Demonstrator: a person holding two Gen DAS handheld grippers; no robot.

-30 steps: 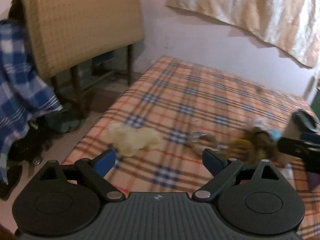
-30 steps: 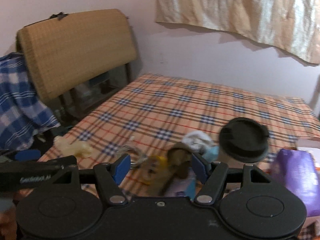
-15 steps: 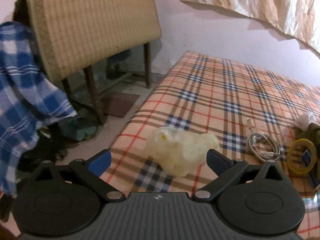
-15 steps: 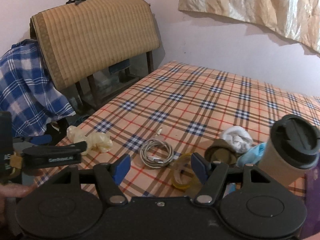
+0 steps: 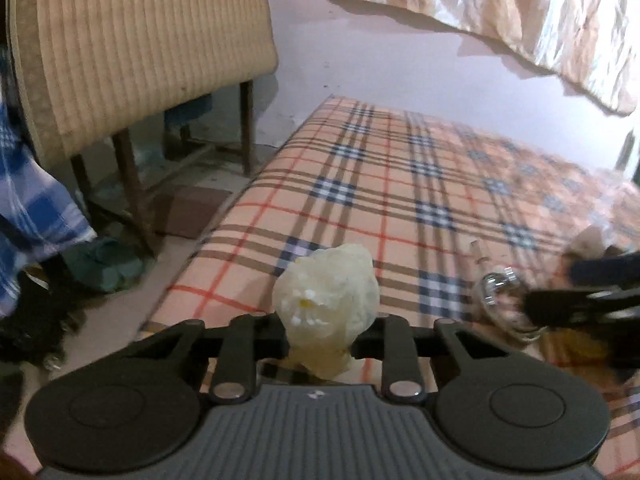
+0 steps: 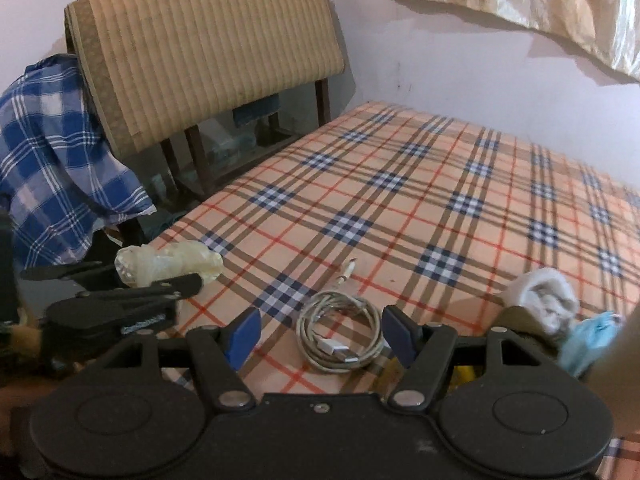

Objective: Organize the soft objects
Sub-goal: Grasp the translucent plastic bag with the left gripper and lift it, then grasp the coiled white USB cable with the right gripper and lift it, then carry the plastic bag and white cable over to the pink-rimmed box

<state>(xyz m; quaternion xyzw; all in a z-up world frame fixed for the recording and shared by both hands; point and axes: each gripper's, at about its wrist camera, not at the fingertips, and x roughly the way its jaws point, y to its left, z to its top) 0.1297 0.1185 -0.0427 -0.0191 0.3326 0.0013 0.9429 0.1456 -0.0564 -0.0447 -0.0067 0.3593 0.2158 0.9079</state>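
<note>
My left gripper (image 5: 320, 336) is shut on a pale yellow soft lump (image 5: 326, 300) near the left edge of the plaid bed (image 5: 400, 184). From the right wrist view the left gripper (image 6: 168, 280) grips the same lump (image 6: 168, 264) at the bed's near-left corner. My right gripper (image 6: 320, 328) is open and empty, just above a coiled white cable (image 6: 340, 332). A rolled white sock (image 6: 540, 300), a brown soft item (image 6: 520, 320) and a light blue cloth (image 6: 588, 336) lie at the right.
A chair draped with a tan mat (image 6: 208, 52) and a blue checked cloth (image 6: 56, 152) stands left of the bed, over cluttered floor (image 5: 100, 264). A yellow ring (image 6: 468, 372) lies behind my right finger. A cream cloth (image 6: 520, 4) hangs on the wall.
My left gripper has closed on the yellow lump, which was lying between its open fingers. My right gripper has moved left, over the coiled cable; the cup has left its view.
</note>
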